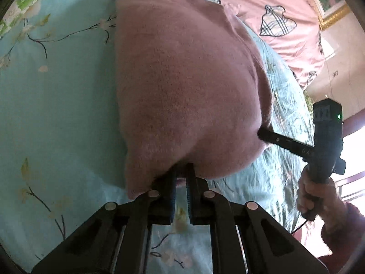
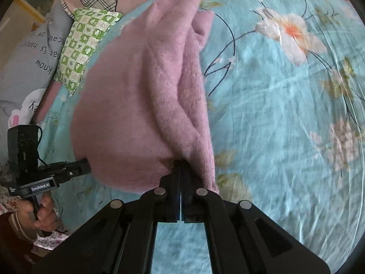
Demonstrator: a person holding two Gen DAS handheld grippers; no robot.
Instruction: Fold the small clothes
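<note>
Garment: your pink fleece garment (image 1: 182, 80) hung lifted over the bed, pinched at its near edge by both tools.
Left gripper (image 1: 181, 173): your fingers (image 1: 170, 189) were clamped on the lower hem of the fleece, a narrow gap between them filled by cloth.
Right gripper (image 2: 181, 166): your fingers (image 2: 189, 182) were pressed together on a bunched fold of the same garment; in the left view this tool reached into the fleece's right side.
Folds: along the right edge, you had layers doubled into long ridges running away from the camera.
Bed: a turquoise floral sheet (image 2: 285, 125) lay beneath the garment.
Bedding beyond: a pink quilt with plaid hearts (image 1: 277, 24), a green checked pillow (image 2: 84, 43) and a grey lettered cushion (image 2: 34, 61).
Your hands: each gripped its tool's handle, the right hand (image 1: 316, 196) and the left hand (image 2: 40, 212).
</note>
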